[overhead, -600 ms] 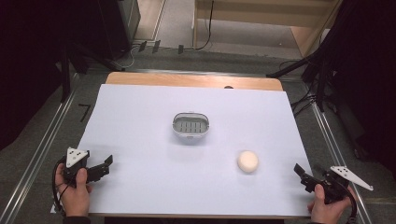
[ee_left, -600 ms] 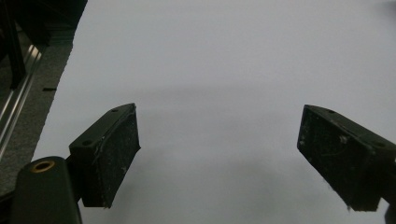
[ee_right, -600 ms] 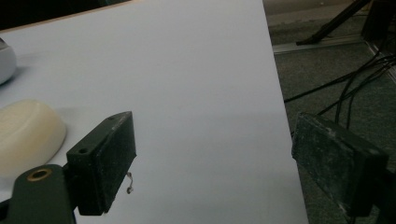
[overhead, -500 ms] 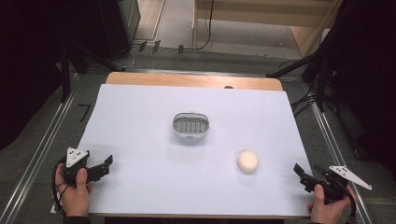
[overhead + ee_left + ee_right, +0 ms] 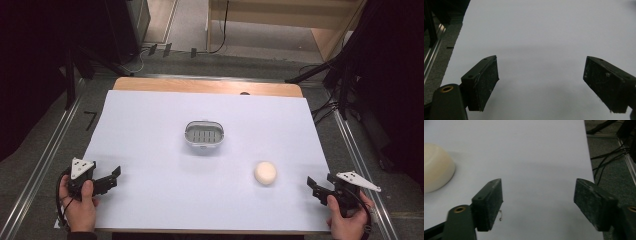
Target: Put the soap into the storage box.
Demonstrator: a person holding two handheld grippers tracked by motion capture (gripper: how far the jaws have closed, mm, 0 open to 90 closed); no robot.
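A cream round ball rests on the white table sheet, to the right of centre. A small oval metal basket with a slotted bottom stands in the middle of the sheet. At the front left corner a hand holds my left gripper, open, with bare sheet between its jaws. My right gripper sits at the front right edge, held low, jaws wide apart and empty. In the right gripper view the ball lies ahead and to the left of the jaws, apart from them.
The wooden table edge shows beyond the sheet at the back. Metal rails run along both sides of the table. Cables trail over the floor at the right and behind.
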